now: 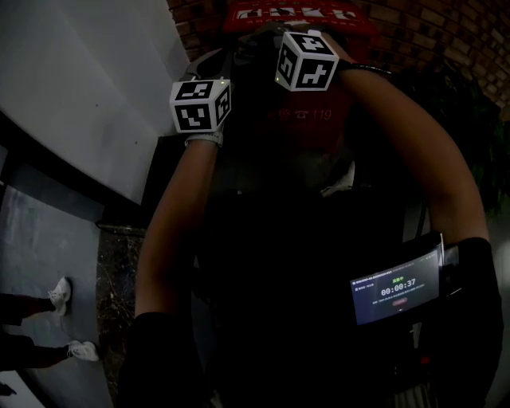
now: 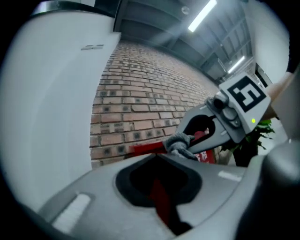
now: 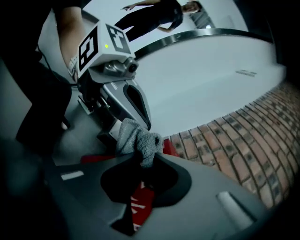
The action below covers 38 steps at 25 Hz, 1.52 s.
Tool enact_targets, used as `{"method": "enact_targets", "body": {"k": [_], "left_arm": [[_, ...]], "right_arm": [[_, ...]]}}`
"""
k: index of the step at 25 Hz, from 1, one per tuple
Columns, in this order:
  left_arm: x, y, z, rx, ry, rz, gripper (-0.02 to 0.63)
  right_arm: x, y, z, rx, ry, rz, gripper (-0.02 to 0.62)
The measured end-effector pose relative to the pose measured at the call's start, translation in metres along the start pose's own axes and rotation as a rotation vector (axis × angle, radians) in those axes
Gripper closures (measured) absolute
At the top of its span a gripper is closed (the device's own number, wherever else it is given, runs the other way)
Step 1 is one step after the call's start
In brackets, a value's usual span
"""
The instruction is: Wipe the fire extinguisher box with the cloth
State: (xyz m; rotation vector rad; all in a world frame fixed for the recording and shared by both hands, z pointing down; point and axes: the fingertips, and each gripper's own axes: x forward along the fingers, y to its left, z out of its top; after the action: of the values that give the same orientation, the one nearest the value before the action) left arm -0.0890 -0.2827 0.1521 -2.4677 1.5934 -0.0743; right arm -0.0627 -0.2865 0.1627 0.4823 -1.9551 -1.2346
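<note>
The right gripper (image 3: 143,161) has its jaws clamped on a bunched grey knitted cloth (image 3: 136,138) at the top edge of the red fire extinguisher box (image 1: 291,12). The left gripper (image 2: 158,155) has its jaws nearly together, with their tips beside the cloth.

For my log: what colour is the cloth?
Grey; the cloth shows best in the right gripper view.

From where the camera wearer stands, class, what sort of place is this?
Probably an indoor public hall or lobby: a brick wall, strip lights on a high ceiling, and a red fire extinguisher box by that wall.
</note>
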Motion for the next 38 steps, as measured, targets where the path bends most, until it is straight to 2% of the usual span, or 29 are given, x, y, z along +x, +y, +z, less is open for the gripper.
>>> {"method": "enact_targets", "body": {"k": [2, 6, 10, 13, 17, 20, 24, 32, 36, 38], "left_arm": [[0.002, -0.014, -0.017, -0.007, 0.001, -0.024, 0.603], [0.004, -0.034, -0.069, -0.076, 0.026, -0.04, 0.603], [0.006, -0.051, -0.111, -0.142, -0.009, -0.056, 0.603], [0.009, -0.08, -0.132, -0.146, -0.038, -0.13, 0.603], [0.011, -0.109, -0.137, -0.114, -0.081, -0.206, 0.603], [0.015, -0.128, -0.14, -0.082, -0.113, -0.267, 0.603], [0.022, -0.139, -0.16, -0.134, -0.101, -0.317, 0.603], [0.022, -0.139, -0.205, -0.145, -0.054, -0.339, 0.603], [0.021, -0.139, -0.216, -0.218, -0.061, -0.333, 0.603], [0.022, -0.145, -0.219, -0.216, -0.056, -0.339, 0.603]], "right_arm": [[-0.005, 0.021, -0.014, 0.087, -0.028, -0.012, 0.56], [-0.007, 0.063, -0.038, 0.291, -0.112, -0.047, 0.56], [0.001, 0.099, -0.059, 0.567, -0.237, -0.073, 0.56], [0.0, 0.127, -0.077, 0.736, -0.309, -0.091, 0.56], [-0.015, 0.139, -0.1, 0.889, -0.39, -0.152, 0.561], [-0.022, 0.148, -0.111, 0.954, -0.429, -0.185, 0.561], [-0.023, 0.169, -0.123, 1.003, -0.462, -0.205, 0.561], [-0.01, 0.205, -0.138, 1.073, -0.485, -0.199, 0.561], [-0.004, 0.213, -0.142, 1.094, -0.485, -0.208, 0.561], [-0.003, 0.216, -0.143, 1.105, -0.476, -0.2, 0.56]]}}
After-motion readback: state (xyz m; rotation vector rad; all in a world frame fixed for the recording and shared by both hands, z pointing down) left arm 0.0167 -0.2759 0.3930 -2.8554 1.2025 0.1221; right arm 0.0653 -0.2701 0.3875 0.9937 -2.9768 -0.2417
